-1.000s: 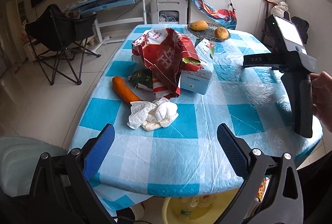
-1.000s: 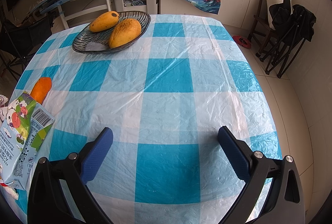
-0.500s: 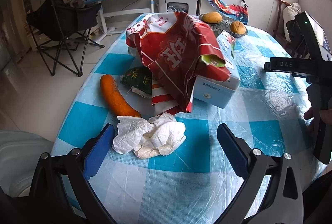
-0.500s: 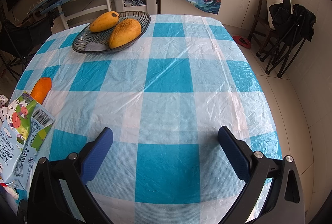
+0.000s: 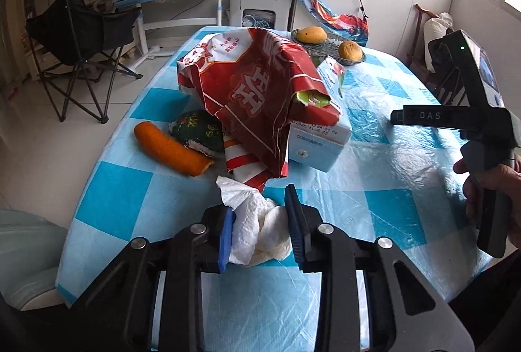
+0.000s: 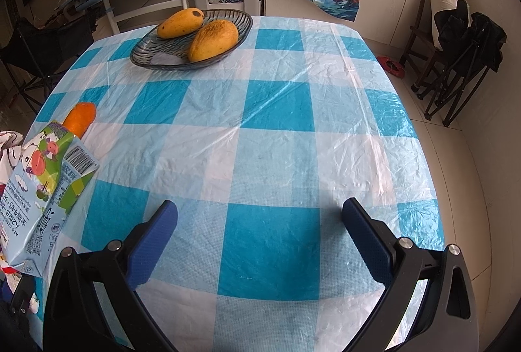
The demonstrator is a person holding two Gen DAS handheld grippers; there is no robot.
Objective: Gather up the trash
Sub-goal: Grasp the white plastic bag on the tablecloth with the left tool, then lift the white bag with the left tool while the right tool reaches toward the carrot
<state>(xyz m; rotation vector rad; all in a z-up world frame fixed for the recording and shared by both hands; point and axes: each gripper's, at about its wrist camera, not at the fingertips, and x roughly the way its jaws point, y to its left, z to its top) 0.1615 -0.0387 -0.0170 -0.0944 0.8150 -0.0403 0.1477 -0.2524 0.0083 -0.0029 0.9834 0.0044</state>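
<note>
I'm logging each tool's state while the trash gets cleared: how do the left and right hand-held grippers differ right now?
The left hand-held gripper has just been closing, and its blue pads pinch the crumpled white tissue; the right hand-held gripper stands wide open with nothing between its pads. The left works beside the red bag; the right hangs over bare checked tablecloth. Both have black frames and blue pads.

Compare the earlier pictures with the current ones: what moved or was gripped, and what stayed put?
The left gripper advanced toward the crumpled white paper tissue; its jaws have just been closing and now pinch it. The right gripper stayed open and still. The red snack bag, orange carrot and blue milk carton are unmoved.
</note>
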